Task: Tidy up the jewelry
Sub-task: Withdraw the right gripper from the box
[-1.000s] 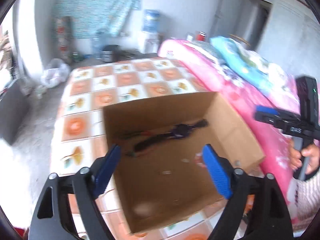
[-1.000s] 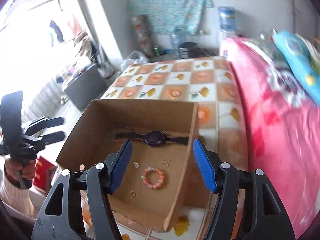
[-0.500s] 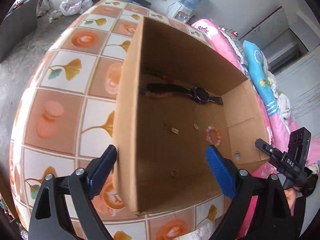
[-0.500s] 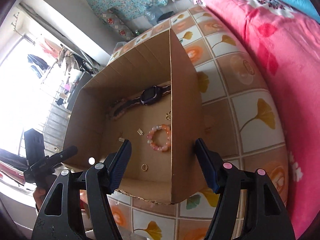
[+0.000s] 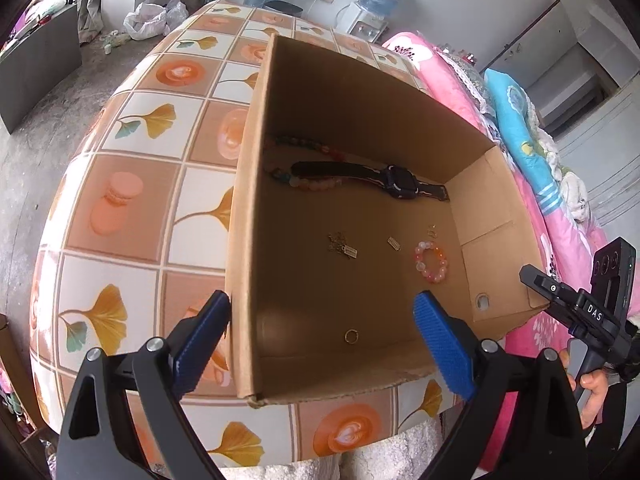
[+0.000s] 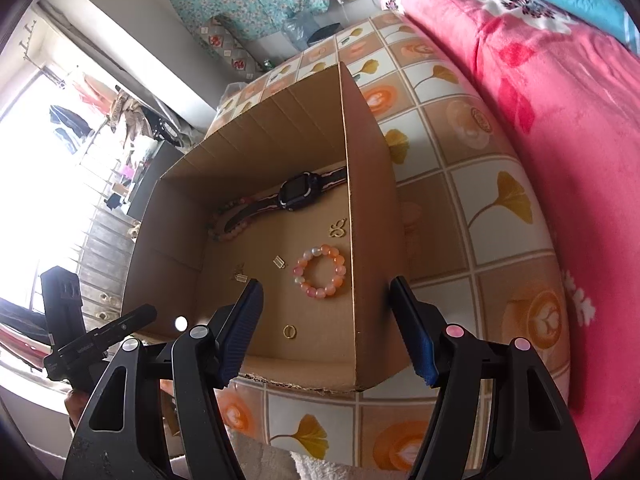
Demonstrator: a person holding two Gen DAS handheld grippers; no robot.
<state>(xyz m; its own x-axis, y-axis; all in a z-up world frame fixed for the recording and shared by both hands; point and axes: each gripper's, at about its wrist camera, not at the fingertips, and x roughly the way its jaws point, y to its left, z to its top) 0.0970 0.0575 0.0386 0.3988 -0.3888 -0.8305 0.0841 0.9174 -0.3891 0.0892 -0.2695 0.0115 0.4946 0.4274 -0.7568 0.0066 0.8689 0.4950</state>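
An open cardboard box (image 5: pixel 248 184) (image 6: pixel 360 184) stands on the tiled table. Inside lie a dark wristwatch (image 5: pixel 394 182) (image 6: pixel 296 194), a long bead necklace (image 5: pixel 308 182) (image 6: pixel 230 230), a pink bead bracelet (image 5: pixel 431 261) (image 6: pixel 320 271), a gold ring (image 5: pixel 351 336) (image 6: pixel 289 331) and small gold earrings (image 5: pixel 342 245) (image 6: pixel 280 262). My left gripper (image 5: pixel 322 340) is open and empty, straddling the box's left wall above the near edge. My right gripper (image 6: pixel 326 332) is open and empty, straddling the box's right wall.
The table (image 5: pixel 132 184) has a tiled cloth with leaf and cup prints. A pink blanket on a bed (image 6: pixel 560 120) runs along the right. A white towel (image 5: pixel 380 460) lies at the near edge. A water dispenser (image 5: pixel 376 4) stands at the back.
Both grippers have risen and tilted down over the box, so its floor and the jewelry now show from above. Both stay open and empty.
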